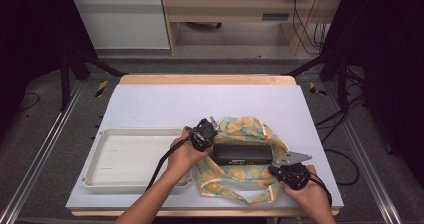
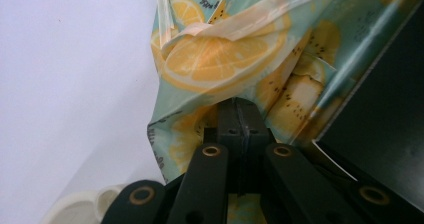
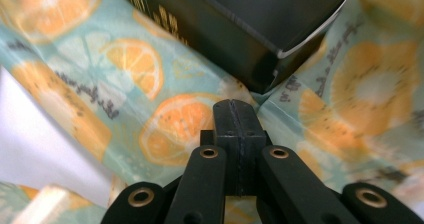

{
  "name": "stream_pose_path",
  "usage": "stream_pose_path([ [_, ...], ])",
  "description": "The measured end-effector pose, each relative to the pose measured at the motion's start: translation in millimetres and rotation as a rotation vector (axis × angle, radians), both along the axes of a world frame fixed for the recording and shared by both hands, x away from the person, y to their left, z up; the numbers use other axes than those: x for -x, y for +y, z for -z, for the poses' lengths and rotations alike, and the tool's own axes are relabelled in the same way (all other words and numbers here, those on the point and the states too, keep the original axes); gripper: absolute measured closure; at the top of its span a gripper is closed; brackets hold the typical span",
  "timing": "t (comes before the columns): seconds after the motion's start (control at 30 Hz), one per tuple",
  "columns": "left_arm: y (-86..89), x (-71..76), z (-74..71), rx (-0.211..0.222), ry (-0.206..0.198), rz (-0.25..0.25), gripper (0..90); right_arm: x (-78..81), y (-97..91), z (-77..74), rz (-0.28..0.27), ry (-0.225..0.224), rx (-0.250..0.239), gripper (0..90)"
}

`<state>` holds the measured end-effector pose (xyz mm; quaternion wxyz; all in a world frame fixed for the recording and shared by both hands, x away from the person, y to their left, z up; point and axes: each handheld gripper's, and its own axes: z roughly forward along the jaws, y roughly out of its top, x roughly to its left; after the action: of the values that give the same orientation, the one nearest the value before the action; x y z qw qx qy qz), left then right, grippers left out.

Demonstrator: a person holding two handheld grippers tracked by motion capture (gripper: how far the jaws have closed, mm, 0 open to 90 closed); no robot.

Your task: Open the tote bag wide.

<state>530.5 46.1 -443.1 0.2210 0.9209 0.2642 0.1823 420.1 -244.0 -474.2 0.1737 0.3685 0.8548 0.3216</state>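
From the high view, the black box [image 1: 243, 154] lies on the fruit-print bag [image 1: 240, 176], right of the tray [image 1: 100, 176], left gripper [image 1: 209, 129] and right gripper [image 1: 289, 165] at its two ends. In the left gripper view the jaws are pressed together on the bag's film beside the box [image 2: 385, 134]. In the right gripper view the jaws also pinch the bag [image 3: 165, 129] below the box's corner; I judge the thin film could slip or tear if pulled unevenly.

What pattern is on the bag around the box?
Orange citrus slices on pale green bag, clearest in right gripper view.

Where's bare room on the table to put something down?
Free: the white tray at left, and the mat beyond it and the fruit-print bag. Crowded: front right, where both grippers meet the bag and black box.
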Motion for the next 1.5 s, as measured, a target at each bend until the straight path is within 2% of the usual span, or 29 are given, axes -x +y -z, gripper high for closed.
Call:
stream_pose_path([
  [0.1, -1.1, -3.5, 2.4, -0.018, 0.009, 0.001, 90.0, -0.3, -0.3, 0.4, 0.009, 0.021, -0.01, 90.0],
  [0.3, 0.4, -12.1, 8.9, -0.053, 0.014, -0.016, 90.0, 1.1, -1.5, 0.9, 0.011, 0.026, -0.019, 90.0],
  [0.5, 1.1, -15.4, 10.8, -0.054, 0.023, -0.019, 90.0, 4.1, -4.5, 1.6, 0.013, 0.027, -0.028, 90.0],
  [0.57, 2.8, -13.0, 6.0, -0.042, 0.013, -0.016, 90.0, 4.7, -4.9, 1.8, 0.009, 0.02, -0.032, 90.0],
  [0.67, 6.2, -5.4, -6.6, -0.004, -0.029, -0.011, 90.0, 6.3, -6.5, -0.8, 0.007, 0.009, -0.043, 90.0],
  [0.7, 8.8, 0.6, -15.7, 0.033, -0.048, -0.001, 90.0, 6.7, -7.5, -2.7, 0.011, 0.001, -0.046, 90.0],
  [0.9, 15.7, 29.7, -50.3, 0.107, -0.113, 0.056, 89.4, 9.9, -13.5, -30.7, 0.017, -0.086, -0.068, 90.0],
  [1.03, 16.6, 56.1, -59.8, 0.159, -0.117, 0.105, 89.0, 1.3, -12.7, -54.0, 0.016, -0.162, -0.084, 90.0],
  [1.13, 13.8, 69.1, -52.1, 0.15, -0.105, 0.119, 88.4, -14.4, -8.6, -61.9, 0.01, -0.185, -0.077, 90.0],
  [1.27, 10.8, 78.6, -30.9, 0.118, -0.066, 0.113, 88.7, -41.1, -1.0, -60.5, 0.004, -0.169, -0.088, 90.0],
  [1.4, 9.7, 83.7, -13.2, 0.109, -0.034, 0.105, 88.7, -64.6, 7.1, -50.5, -0.002, -0.109, -0.067, 90.0],
  [1.47, 8.1, 85.0, -7.1, 0.074, -0.03, 0.104, 88.7, -76.3, 7.9, -39.3, 0.004, -0.065, -0.032, 90.0],
  [1.5, 7.6, 84.7, -5.1, 0.064, -0.026, 0.104, 88.7, -78.8, 7.3, -36.3, 0.013, -0.052, -0.031, 90.0],
])
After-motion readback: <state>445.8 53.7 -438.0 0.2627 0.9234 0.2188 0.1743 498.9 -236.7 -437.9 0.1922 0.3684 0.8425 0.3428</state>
